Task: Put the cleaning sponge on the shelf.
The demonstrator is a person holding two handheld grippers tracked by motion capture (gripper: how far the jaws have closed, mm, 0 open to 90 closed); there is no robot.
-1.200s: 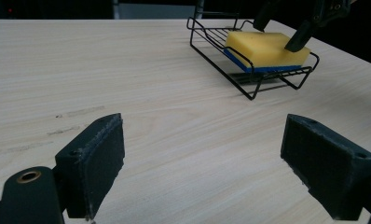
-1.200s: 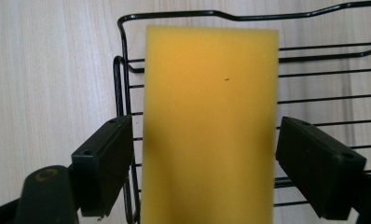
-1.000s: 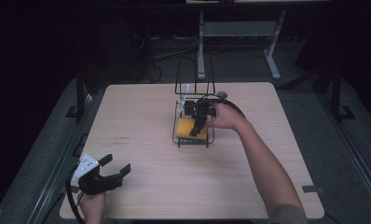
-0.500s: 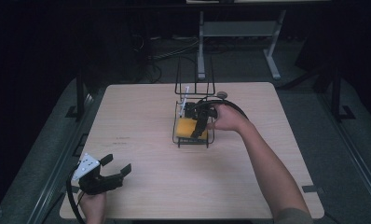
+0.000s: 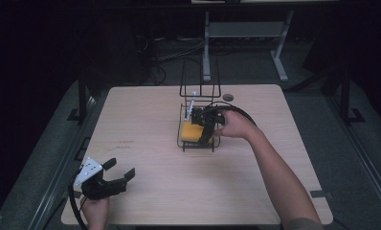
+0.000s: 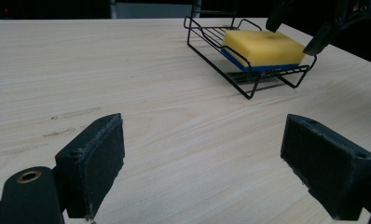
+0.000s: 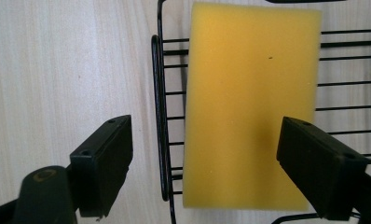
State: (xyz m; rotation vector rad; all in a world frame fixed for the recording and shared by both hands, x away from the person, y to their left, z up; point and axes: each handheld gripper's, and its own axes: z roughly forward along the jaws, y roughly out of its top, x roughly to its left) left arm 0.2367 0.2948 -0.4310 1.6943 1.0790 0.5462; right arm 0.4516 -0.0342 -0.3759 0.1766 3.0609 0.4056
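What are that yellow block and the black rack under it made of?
The sponge looks like soft foam: matte, finely pored yellow top, with a blue layer beneath, seen from the left gripper view. The rack seems thin wire with a black coating, probably metal; its rods are slender and slightly glossy.

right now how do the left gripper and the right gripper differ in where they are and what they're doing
The left gripper sits low at the near left corner of the table, over bare wood, far from the wire rack. The right gripper hangs over the rack, pointing down at the yellow sponge lying in it. The right gripper's jaws straddle the sponge without touching it. Both are open and hold nothing.
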